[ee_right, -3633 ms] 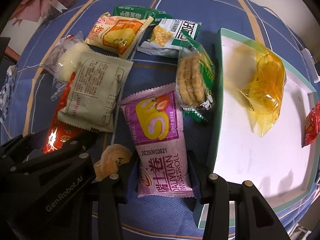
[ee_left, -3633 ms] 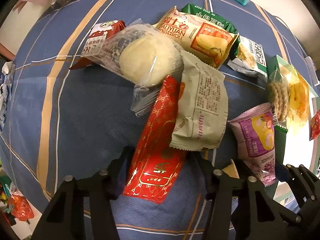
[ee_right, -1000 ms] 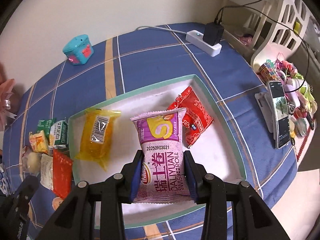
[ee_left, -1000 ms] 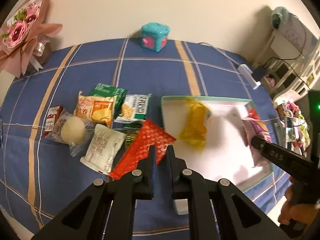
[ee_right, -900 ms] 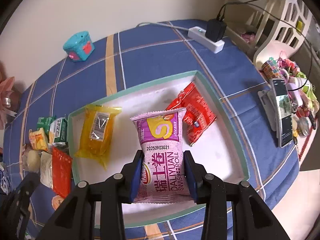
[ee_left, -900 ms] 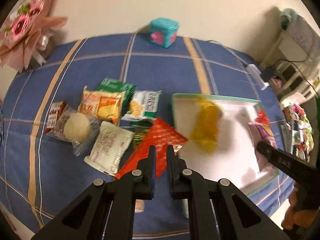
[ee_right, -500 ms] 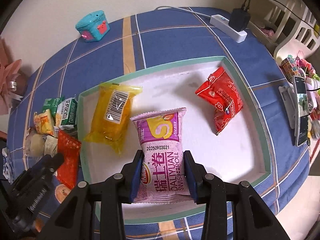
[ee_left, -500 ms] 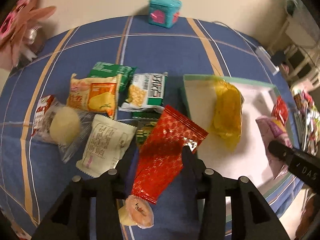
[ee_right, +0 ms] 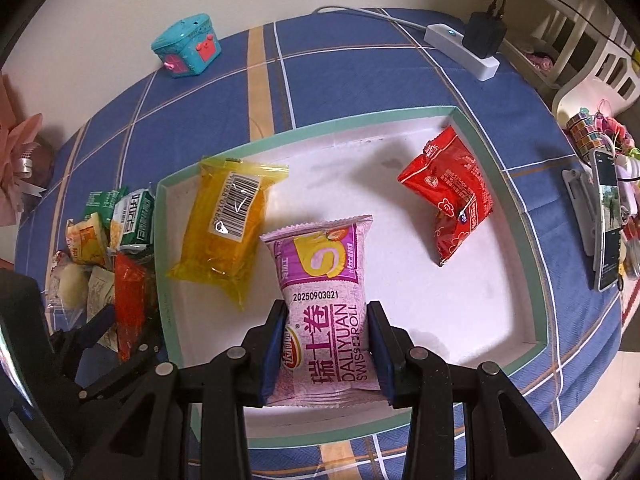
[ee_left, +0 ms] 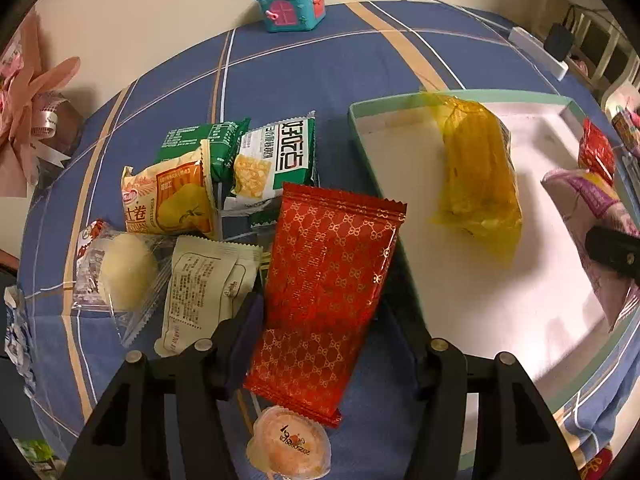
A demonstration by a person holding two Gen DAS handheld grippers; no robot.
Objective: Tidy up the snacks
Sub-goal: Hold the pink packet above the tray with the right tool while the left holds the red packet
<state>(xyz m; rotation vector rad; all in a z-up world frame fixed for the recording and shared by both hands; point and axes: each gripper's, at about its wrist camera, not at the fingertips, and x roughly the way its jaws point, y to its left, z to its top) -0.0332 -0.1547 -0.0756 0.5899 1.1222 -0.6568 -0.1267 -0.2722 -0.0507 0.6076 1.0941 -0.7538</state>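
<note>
My left gripper (ee_left: 320, 332) is open, its jaws wide on either side of a red gold-patterned packet (ee_left: 324, 284) that lies loose between them, beside the tray's left rim. My right gripper (ee_right: 326, 344) is shut on a purple Swiss roll packet (ee_right: 324, 304) and holds it over the white tray (ee_right: 440, 316). A yellow packet (ee_right: 228, 232) and a red snack bag (ee_right: 452, 192) lie in the tray. The purple packet also shows in the left wrist view (ee_left: 596, 216).
Several loose snacks lie left of the tray: a cream packet (ee_left: 204, 288), a round bun in clear wrap (ee_left: 124, 272), an orange-yellow roll packet (ee_left: 168, 204), green packets (ee_left: 276, 160) and a jelly cup (ee_left: 288, 448). A teal toy box (ee_right: 186, 46) and a power strip (ee_right: 460, 52) sit at the back.
My left gripper has opened, let go of the red packet and come down close to it. My right gripper has lowered the purple packet toward the tray, still shut.
</note>
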